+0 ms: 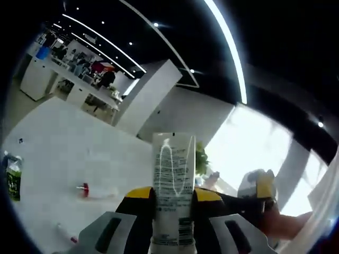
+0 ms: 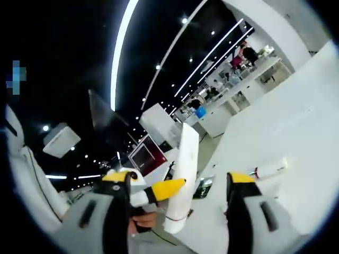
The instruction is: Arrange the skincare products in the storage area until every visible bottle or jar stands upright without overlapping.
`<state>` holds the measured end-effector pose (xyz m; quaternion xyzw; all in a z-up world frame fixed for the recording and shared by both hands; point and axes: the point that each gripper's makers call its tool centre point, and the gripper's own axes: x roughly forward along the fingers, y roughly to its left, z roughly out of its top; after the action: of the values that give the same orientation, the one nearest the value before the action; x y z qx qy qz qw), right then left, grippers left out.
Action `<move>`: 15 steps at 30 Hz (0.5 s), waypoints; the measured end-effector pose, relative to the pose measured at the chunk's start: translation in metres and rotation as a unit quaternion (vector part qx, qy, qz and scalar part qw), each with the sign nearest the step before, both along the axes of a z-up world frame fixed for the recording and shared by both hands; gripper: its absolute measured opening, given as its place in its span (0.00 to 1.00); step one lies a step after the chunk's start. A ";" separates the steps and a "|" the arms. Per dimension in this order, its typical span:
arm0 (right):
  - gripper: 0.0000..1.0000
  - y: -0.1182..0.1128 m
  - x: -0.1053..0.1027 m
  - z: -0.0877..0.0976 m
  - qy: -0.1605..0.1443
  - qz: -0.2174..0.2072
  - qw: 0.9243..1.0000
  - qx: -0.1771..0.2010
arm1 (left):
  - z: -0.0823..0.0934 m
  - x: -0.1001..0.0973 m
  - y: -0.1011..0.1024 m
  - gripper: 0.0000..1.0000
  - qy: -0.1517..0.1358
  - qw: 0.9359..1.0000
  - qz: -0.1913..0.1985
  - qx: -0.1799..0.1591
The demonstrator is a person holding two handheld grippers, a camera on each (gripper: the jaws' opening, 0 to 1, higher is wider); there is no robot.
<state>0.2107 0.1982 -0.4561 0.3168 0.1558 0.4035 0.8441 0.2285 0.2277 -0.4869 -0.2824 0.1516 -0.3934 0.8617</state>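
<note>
White and printed with fine text, a squeeze tube (image 1: 173,185) stood between the yellow-tipped jaws of the left gripper (image 1: 174,198) in the left gripper view, clamped on both sides. Its long axis ran straight up that view, flat crimped end at the top; the lower end was cut off by the frame, so the cap could not be seen. The print was too small to read.

In the right gripper view the same tube (image 2: 183,180) appeared edge-on and tilted, held by the left gripper (image 2: 159,190), whose yellow jaw tip pressed its side. A hand showed at that gripper's base, partly hidden. The right gripper (image 2: 180,211) had its jaws spread wide, with nothing between the tips that belonged to it; the tube merely crossed the gap well ahead.

On the white table (image 1: 63,153) in the left gripper view lay a clear bottle with a red cap (image 1: 95,191) on its side, and a second small item with a red end (image 1: 66,233), partly cut off and hard to identify. A green-labelled bottle (image 1: 13,177) stood at the far left edge, distorted; its contents could not be judged. A tube with a red band (image 2: 270,169) lay on the table (image 2: 296,121) in the right gripper view.
</note>
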 end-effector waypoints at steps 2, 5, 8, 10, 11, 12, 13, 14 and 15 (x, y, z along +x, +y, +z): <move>0.75 0.003 0.001 -0.001 0.005 0.003 1.000 -0.004 | -0.003 -0.003 -0.002 0.28 0.001 1.000 -0.004 0.002; 0.74 0.005 0.004 -0.003 0.009 0.008 1.000 -0.010 | -0.007 -0.008 -0.005 0.28 0.000 1.000 -0.011 0.012; 0.73 0.007 0.006 -0.005 0.015 0.007 1.000 -0.012 | -0.008 -0.014 -0.010 0.28 -0.006 1.000 -0.024 0.019; 0.71 0.008 0.007 -0.006 0.023 0.008 1.000 -0.009 | -0.008 -0.018 -0.014 0.28 -0.009 0.999 -0.033 0.021; 0.70 0.009 0.007 -0.007 0.027 0.010 1.000 -0.009 | -0.007 -0.021 -0.017 0.28 -0.013 0.999 -0.039 0.022; 0.69 0.010 0.006 -0.007 0.030 0.011 0.999 -0.008 | -0.007 -0.023 -0.020 0.28 -0.016 0.999 -0.046 0.023; 0.68 0.010 0.006 -0.007 0.032 0.013 0.999 -0.008 | -0.007 -0.026 -0.022 0.28 -0.020 0.998 -0.052 0.027; 0.68 0.011 0.006 -0.008 0.033 0.013 0.999 -0.008 | -0.007 -0.027 -0.025 0.28 -0.021 0.998 -0.055 0.029; 0.68 0.011 0.006 -0.008 0.034 0.014 0.999 -0.009 | -0.008 -0.029 -0.027 0.28 -0.023 0.997 -0.059 0.033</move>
<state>0.2166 0.2097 -0.4642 0.3211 0.1924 0.4026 0.8354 0.1997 0.2011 -0.4949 -0.2352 0.1609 -0.4449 0.8490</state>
